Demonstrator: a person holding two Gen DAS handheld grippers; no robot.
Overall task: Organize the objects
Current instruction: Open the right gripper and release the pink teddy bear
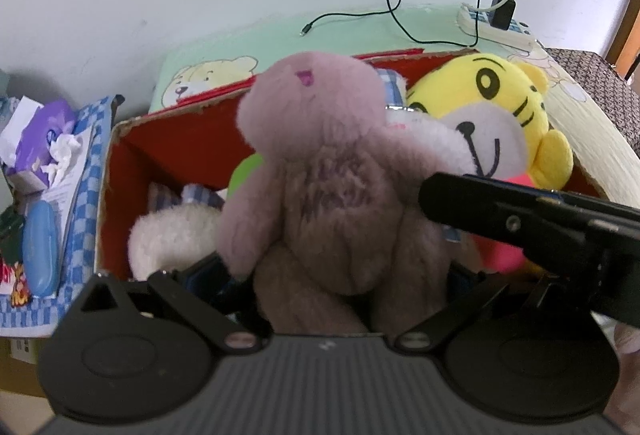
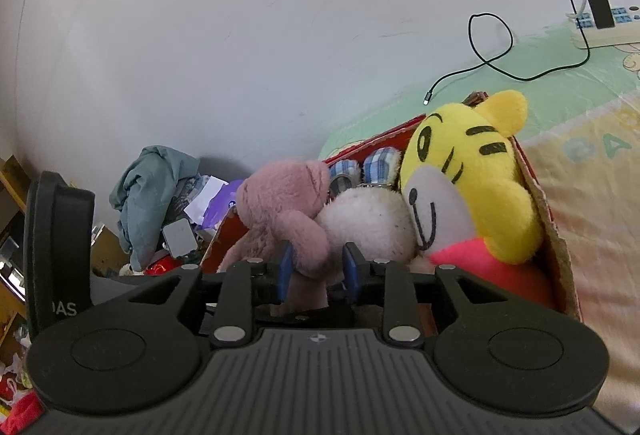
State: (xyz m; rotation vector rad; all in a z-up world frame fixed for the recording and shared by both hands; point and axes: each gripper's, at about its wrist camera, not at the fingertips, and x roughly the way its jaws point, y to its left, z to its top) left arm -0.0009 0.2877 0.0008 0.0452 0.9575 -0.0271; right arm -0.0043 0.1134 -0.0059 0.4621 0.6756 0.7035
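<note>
one cardboard box (image 1: 120, 139) with a red lining sits on the green bedsheet (image 1: 360, 31) and holds four plush toys: one pink bear (image 1: 320, 171), upright at the box's near edge, one yellow tiger (image 1: 504, 115) at the right end, one white plush (image 1: 172, 235) low on the left and one blue-checked plush (image 2: 380, 159) at the back. the left gripper (image 1: 340, 275) pinches the bear's lower body. the right gripper (image 2: 316, 271) has its blue pads spread either side of one bear limb, apparently not pressing it.
</note>
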